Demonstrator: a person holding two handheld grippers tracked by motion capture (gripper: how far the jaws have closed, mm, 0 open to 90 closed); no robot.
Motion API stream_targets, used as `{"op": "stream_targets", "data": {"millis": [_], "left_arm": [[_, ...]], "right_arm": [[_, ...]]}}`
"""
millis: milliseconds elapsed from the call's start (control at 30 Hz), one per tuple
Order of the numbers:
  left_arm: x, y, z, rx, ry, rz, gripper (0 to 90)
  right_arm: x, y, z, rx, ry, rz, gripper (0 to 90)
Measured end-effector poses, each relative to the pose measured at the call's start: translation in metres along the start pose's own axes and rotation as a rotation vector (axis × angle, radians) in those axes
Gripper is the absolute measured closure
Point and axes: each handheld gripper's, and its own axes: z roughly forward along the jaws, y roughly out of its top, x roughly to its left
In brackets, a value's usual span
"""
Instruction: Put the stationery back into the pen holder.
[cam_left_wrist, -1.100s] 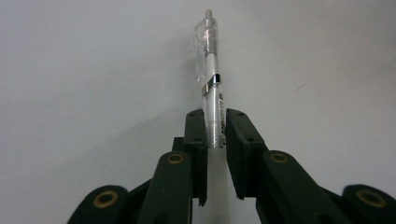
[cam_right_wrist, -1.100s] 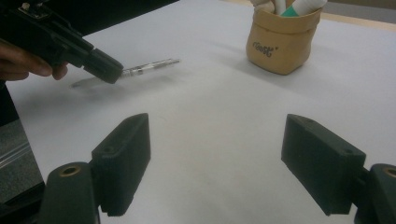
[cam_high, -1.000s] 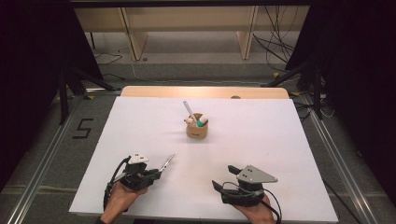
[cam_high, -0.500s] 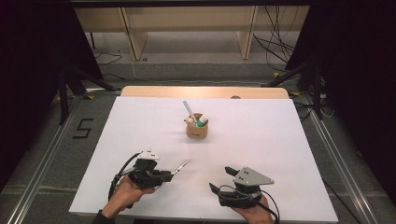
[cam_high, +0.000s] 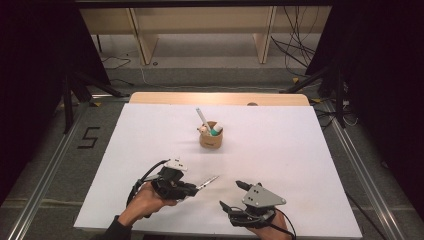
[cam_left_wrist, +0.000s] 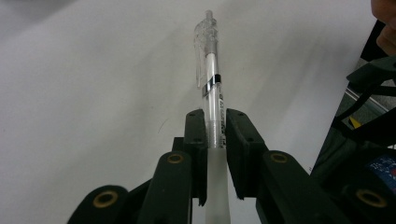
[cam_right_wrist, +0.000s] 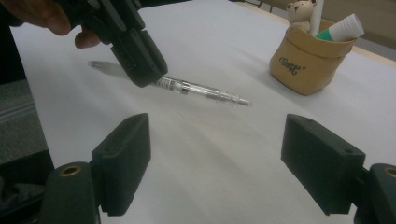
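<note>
- left jaws: clenched on the pen (cam_left_wrist: 211, 84), which you grasp at its frosted lower barrel; the clear clip end juts forward past the left gripper (cam_high: 181, 189).
- grip quality: the pen sits straight between the pads, so keep the squeeze even. the grip is near one end, and the long free end could swing if you turn the wrist fast.
- pen position: in the right gripper view it hangs off the counter (cam_high: 300, 150) with its shadow below, roughly level, its free end aimed towards the holder.
- right jaws: released, nothing between them; the right gripper (cam_high: 232, 196) rests low at the near edge of the counter, well apart from the pen.
- target: judging by the layout, the pen belongs in the tan pen holder (cam_high: 210, 136), which stands upright mid-counter and already holds a white pen (cam_high: 202, 118), a green-and-white marker (cam_high: 216, 131) and a small bear figure (cam_right_wrist: 299, 11).
- advice: carry the pen above the holder's rim, tip it upright there, and aim for the open gap beside the marker. loosen the jaws only once the lower end is inside.
- risk: the holder looks light, so a sideways nudge may topple it.
- change from the earlier frame: your left hand has carried the pen inward and a little higher, and its free end now points more towards the holder. the right gripper and the holder sit as before.
</note>
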Motion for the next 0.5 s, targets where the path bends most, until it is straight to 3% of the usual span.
{"op": "stream_targets", "data": {"millis": [500], "left_arm": [[-0.011, 0.019, 0.015, 0.058, -0.046, 0.093, 78.6]], "right_arm": [[0.017, 0.002, 0.005, 0.033, -0.061, -0.193, 25.6]]}}
